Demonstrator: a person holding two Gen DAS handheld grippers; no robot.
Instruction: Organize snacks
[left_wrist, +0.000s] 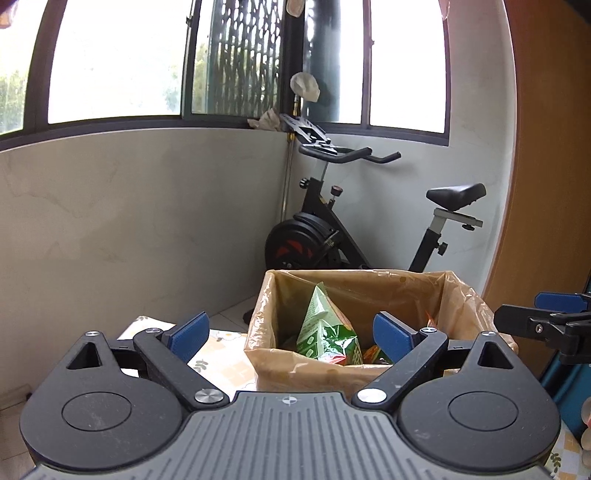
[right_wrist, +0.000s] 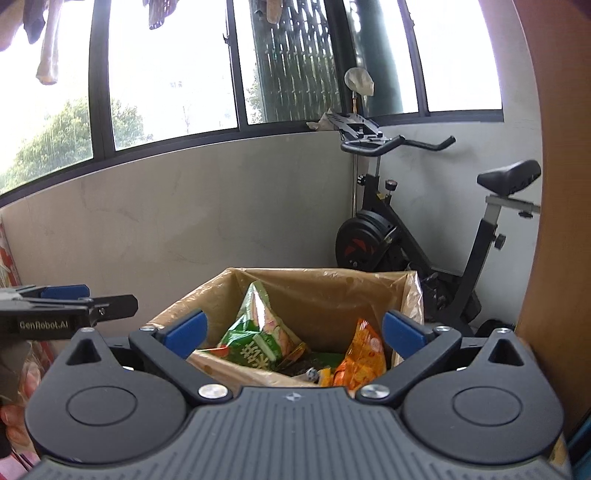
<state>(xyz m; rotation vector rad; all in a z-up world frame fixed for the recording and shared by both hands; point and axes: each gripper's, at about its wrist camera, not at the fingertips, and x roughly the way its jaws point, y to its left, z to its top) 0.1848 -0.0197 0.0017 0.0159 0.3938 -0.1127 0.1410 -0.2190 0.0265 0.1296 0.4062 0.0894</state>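
We see the left gripper (left_wrist: 290, 334) spread wide and holding nothing, the lined box (left_wrist: 369, 291) at twelve o'clock ahead; inside it stand a green snack bag (right_wrist: 258, 332) and, at three o'clock from that, an orange one (right_wrist: 364, 350); the right gripper (right_wrist: 293, 330) gapes empty too

Overexposed daylight floods through the windows (left_wrist: 118, 62); fisheye bends edges, focus sharp.

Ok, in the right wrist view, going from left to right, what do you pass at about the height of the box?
Left claw → green snack bag → orange snack bag → right wall of the lined box → exercise bike → wooden panel.
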